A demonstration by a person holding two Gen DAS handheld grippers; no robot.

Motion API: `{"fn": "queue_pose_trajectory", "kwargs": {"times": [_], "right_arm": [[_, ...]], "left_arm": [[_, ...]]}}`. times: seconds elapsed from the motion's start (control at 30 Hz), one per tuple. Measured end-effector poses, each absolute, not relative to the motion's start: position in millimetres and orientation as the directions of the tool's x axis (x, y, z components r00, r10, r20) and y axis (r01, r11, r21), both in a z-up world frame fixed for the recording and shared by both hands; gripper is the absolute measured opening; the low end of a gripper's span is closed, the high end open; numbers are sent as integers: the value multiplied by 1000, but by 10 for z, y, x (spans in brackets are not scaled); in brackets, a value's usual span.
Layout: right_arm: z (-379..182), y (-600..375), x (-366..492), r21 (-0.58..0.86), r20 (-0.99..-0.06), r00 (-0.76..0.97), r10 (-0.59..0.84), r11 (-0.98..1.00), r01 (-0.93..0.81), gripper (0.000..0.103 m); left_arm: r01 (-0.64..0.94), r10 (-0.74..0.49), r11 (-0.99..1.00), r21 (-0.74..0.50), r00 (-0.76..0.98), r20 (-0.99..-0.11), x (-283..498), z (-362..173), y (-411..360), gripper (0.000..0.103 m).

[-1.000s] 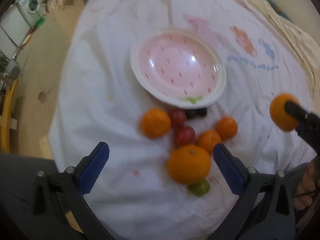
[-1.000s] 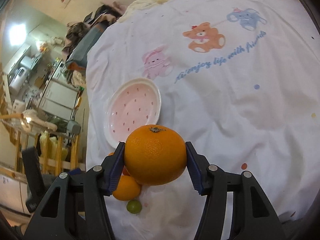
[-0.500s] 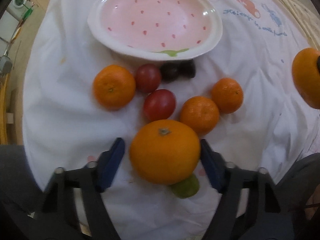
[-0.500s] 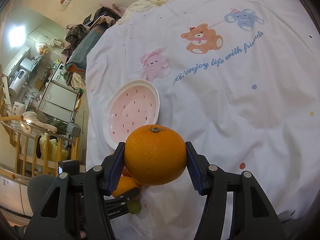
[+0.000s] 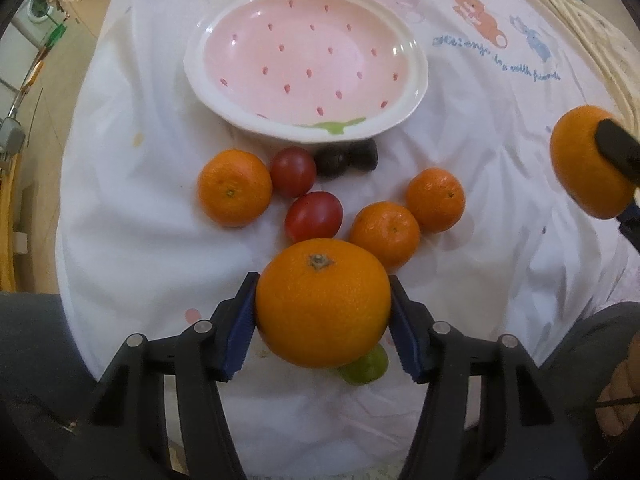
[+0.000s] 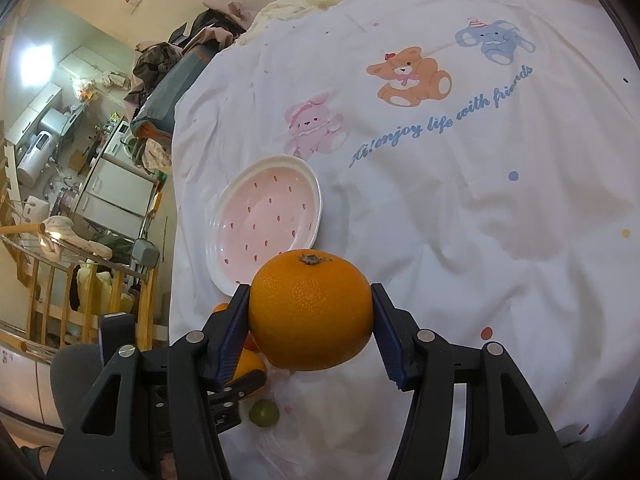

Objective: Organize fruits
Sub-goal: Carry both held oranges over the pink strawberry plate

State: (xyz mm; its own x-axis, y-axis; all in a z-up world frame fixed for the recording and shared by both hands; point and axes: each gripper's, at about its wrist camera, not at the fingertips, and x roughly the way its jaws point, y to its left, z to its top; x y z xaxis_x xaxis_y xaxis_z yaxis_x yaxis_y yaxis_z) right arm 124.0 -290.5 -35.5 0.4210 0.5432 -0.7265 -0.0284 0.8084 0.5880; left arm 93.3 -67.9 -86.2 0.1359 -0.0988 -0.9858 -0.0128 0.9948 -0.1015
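2 grippers, 2 oranges: left gripper (image 5: 322, 322) closing around the big orange (image 5: 322, 302) at lower centre; right gripper (image 6: 308, 326) clamps another orange (image 6: 310, 310). Only the left view shows tomatoes (image 5: 314, 216).

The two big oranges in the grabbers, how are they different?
The left gripper has its orange low among the other fruit on the cloth, its jaws closing on it; the right gripper holds its orange clamped, lifted clear of the cloth. The left orange covers part of a green grape; the right one touches nothing else. Both are big, round, stem-up and outside the pink bowl.
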Motion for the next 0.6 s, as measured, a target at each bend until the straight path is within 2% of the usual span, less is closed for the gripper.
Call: {"fn": "queue_pose_trajectory", "kwargs": {"times": [0.37,0.6], "right_arm": [[-174,-2920,1189,618,-673,472,569,784,-63,60],[105,-2921,1197,629,-643,508,574,773,-78,60]], "left_arm": [[-38,-123,990,-138,269,-955,1036,-341,-297,56],[-28,-90,994,-108,370,-925,1182,35,-131,56]]}}
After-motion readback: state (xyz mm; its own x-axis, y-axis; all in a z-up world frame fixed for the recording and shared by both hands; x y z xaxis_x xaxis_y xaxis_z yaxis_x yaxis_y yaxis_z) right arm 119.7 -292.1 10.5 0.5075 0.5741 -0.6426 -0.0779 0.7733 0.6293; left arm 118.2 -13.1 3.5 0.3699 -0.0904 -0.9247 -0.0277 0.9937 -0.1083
